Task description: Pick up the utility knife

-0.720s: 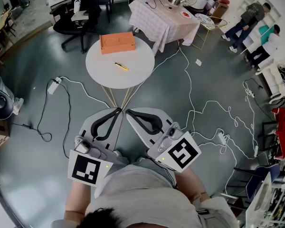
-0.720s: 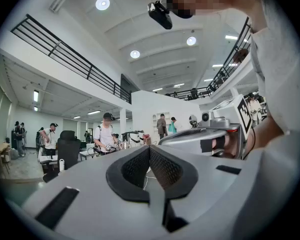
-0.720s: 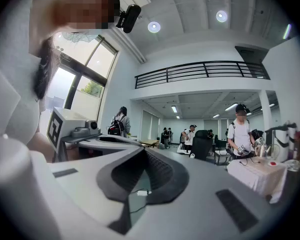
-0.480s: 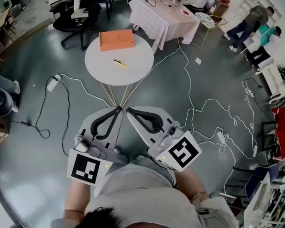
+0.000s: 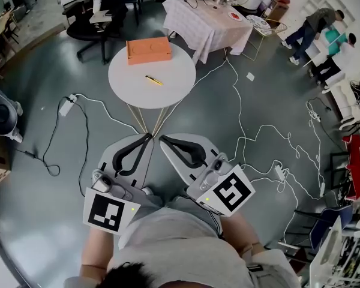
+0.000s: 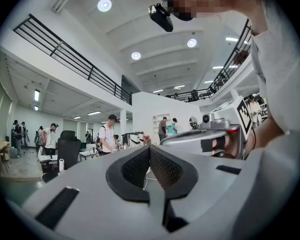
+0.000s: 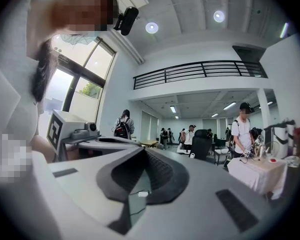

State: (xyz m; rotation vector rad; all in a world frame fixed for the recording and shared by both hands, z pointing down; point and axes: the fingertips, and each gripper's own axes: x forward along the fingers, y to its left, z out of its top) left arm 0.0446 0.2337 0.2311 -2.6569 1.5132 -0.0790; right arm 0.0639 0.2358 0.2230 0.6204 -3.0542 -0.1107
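Observation:
In the head view a yellow utility knife point(image 5: 153, 80) lies near the middle of a round white table point(image 5: 174, 92), just in front of an orange box point(image 5: 148, 50). Both grippers are held close to my body, well short of the table and over the floor. The left gripper point(image 5: 149, 138) has its jaws closed tip to tip with nothing between them. Beside it, the right gripper point(image 5: 162, 141) is also shut and empty. The left gripper view looks along the closed left gripper point(image 6: 150, 150) into the hall. The right gripper view shows the same for the right gripper point(image 7: 142, 151). Neither shows the knife.
White cables point(image 5: 246, 137) and power strips point(image 5: 67, 107) trail over the grey floor around the table. A cloth-covered table point(image 5: 207, 26) and an office chair point(image 5: 99, 23) stand behind it. A fan point(image 5: 1, 116) sits at the left. People point(image 5: 321, 26) stand at the far right.
Both grippers keep the same shut pose near my body. The table and knife only shift slightly in the picture as the head camera moves.

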